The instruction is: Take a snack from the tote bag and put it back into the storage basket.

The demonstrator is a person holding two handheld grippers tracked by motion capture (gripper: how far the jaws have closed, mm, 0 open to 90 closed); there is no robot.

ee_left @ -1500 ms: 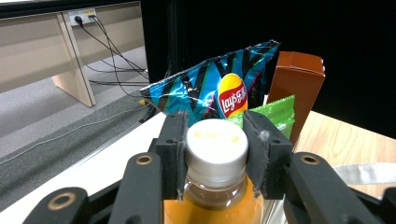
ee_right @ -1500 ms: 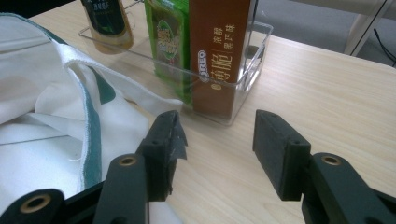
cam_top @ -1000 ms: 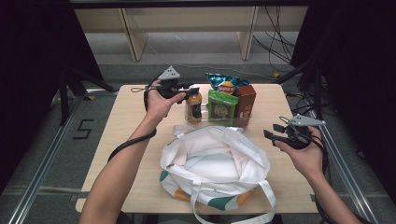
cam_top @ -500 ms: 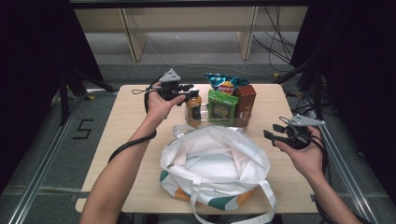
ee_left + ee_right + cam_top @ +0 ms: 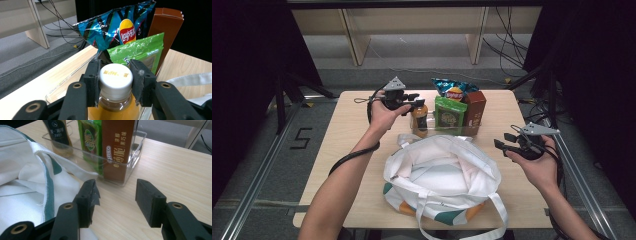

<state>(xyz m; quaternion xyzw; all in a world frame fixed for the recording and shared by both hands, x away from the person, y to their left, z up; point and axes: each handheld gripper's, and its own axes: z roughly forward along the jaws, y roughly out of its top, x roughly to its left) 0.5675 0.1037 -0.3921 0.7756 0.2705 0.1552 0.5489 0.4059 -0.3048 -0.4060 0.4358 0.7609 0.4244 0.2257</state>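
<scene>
Bottle cap sits clamped in the left claw; right claw gapes empty.

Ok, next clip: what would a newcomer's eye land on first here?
Probably the left hand-held gripper, its jaws closed around the white cap of an amber drink bottle standing in the clear bin at the table's far side. Behind the bottle rises a shiny blue chip bag, and nearer the person a white tote bag lies wide open, with the right hand-held gripper open and empty beside it.
</scene>
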